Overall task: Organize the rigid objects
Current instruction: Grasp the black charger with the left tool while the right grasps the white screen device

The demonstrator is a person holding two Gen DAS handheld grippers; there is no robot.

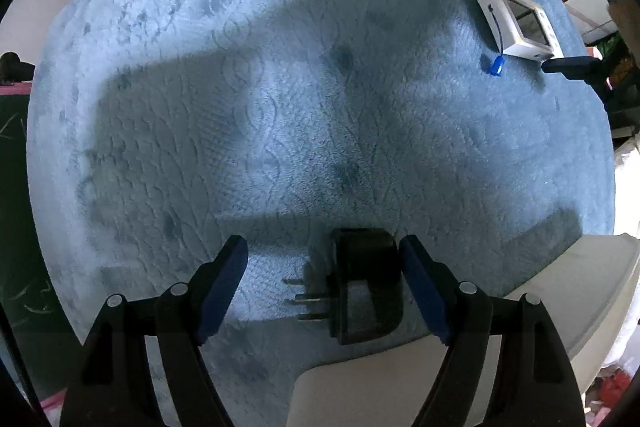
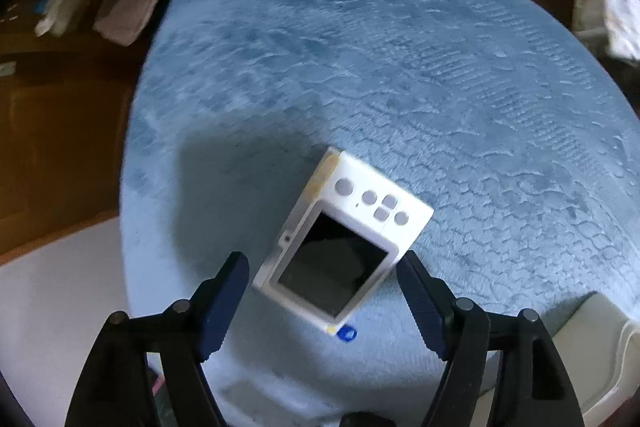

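Two sets of tongs hang over a fluffy blue rug (image 1: 280, 87), each pointing down at its own object. The left tongs (image 1: 324, 287) stand apart, and a black plug adapter (image 1: 364, 287) lies on the rug between them with its three metal prongs (image 1: 306, 301) pointing toward the left pad. The adapter's body sits right against the right blue pad (image 1: 420, 291), while a wide gap of rug separates the prongs from the left one, so nothing is clamped. The right tongs (image 2: 324, 291) also stand apart, with a small white digital camera (image 2: 344, 239) lying tilted on the rug between the blue pads (image 2: 224, 303), screen side up. Its dark screen (image 2: 332, 267) faces the lens and its round grey buttons (image 2: 372, 199) lie at the far end. Both pads stand just off the camera's edges, and whether the right one brushes its corner cannot be told. A blue tag (image 2: 346, 333) peeks out from under the near corner of the camera; in the left wrist view the same tag (image 1: 497, 66) hangs from a thin cord on the camera (image 1: 520, 25), which lies far up at the right, well apart from the adapter. White flooring (image 2: 60, 307) borders the rug's near edge.
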